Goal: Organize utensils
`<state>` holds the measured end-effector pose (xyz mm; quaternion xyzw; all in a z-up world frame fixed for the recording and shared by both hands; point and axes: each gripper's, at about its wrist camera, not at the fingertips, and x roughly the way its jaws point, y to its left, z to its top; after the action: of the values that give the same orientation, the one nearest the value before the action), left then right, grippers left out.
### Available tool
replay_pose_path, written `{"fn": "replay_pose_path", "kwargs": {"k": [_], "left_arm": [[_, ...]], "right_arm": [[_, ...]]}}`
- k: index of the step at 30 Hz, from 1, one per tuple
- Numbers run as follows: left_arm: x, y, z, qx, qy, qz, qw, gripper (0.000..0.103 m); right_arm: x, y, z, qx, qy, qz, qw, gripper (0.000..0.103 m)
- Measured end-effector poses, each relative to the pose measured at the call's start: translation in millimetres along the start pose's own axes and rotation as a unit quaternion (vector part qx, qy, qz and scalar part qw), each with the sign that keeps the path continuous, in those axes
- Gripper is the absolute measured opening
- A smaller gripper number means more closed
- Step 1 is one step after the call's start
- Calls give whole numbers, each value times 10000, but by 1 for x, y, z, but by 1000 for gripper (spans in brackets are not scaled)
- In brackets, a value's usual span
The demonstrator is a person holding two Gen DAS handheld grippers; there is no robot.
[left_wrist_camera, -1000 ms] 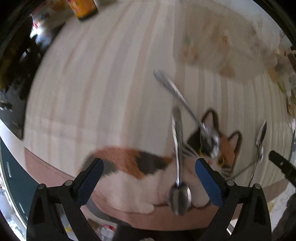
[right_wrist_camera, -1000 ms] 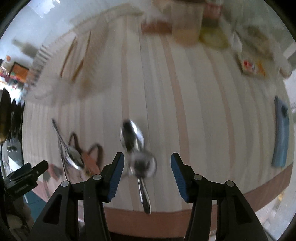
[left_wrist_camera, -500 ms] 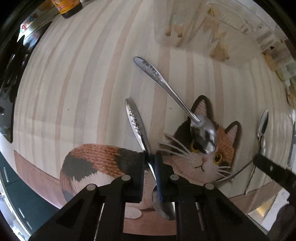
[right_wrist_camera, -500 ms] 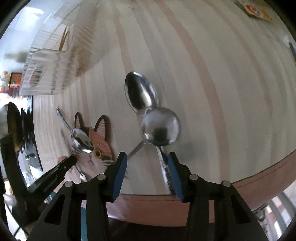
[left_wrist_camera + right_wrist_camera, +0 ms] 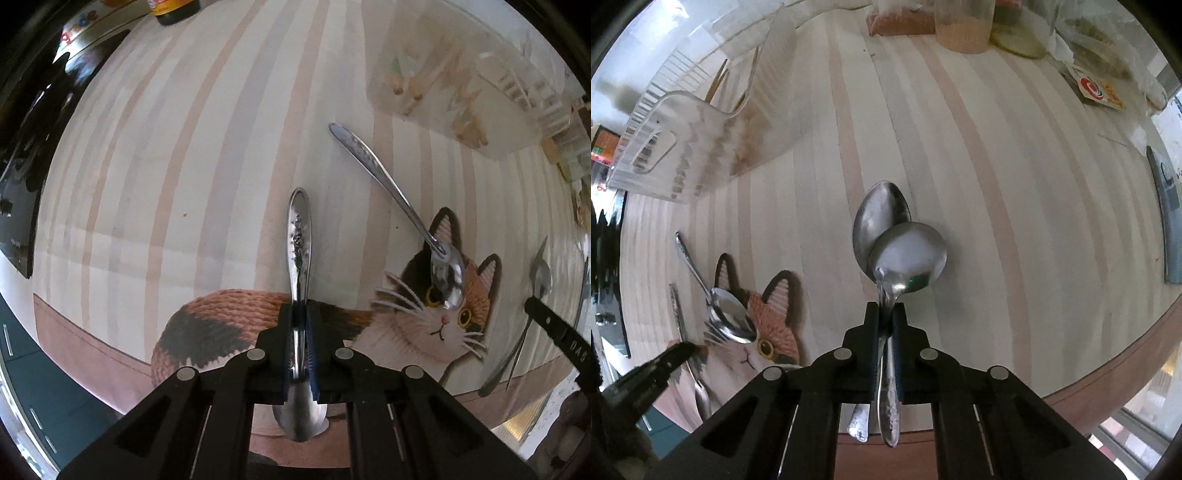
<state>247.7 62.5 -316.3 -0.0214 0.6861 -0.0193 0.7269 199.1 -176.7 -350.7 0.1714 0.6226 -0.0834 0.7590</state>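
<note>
Gripping a patterned-handle spoon (image 5: 300, 236) by its neck, your left hand-held gripper (image 5: 300, 325) has its bowl toward you and handle pointing away. Your right hand-held gripper (image 5: 885, 325) is clamped on two spoons (image 5: 901, 254) together, bowls overlapping ahead. Beyond, another spoon (image 5: 402, 206) lies with its bowl on the cat mat (image 5: 424, 325) on the striped surface (image 5: 184, 166). Farthest, a clear plastic organizer (image 5: 701, 122) holds chopsticks.

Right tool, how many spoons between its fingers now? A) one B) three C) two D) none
C: the right tool is shut on two spoons, an oval-bowled one beneath a round-bowled one, and both handles pass back between its fingers.
</note>
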Motion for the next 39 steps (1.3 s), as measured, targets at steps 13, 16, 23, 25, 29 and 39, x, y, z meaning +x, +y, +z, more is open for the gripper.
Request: {"fn": "replay_pose_path", "kwargs": {"k": [13,16,23,25,29,39], "left_arm": [[-47,21,1,-166,-338,-372,9986,1],[-37,25,-1,-105,-90,-291,9995,3],[-26,16,-9,28,71,-341,9994,6],[-27,10,-7,96,60,-321,9994,7],[-27,4,-2,153,23,-166,9997,9],[-27,44,3,-265,71,-202,9994,9]], "right_arm": [[-30,-42,-17,273,-187,642,9974,2],[-30,-52,-4,354,-101,757,9965,2],[-23,-76,2,502,190,860,9948,6],[-26,-83,1,529,207,819,9950,6],[-23,-84,-1,487,303,802,9951,6],[-17,-65,4,561,258,1205,9908,6]]}}
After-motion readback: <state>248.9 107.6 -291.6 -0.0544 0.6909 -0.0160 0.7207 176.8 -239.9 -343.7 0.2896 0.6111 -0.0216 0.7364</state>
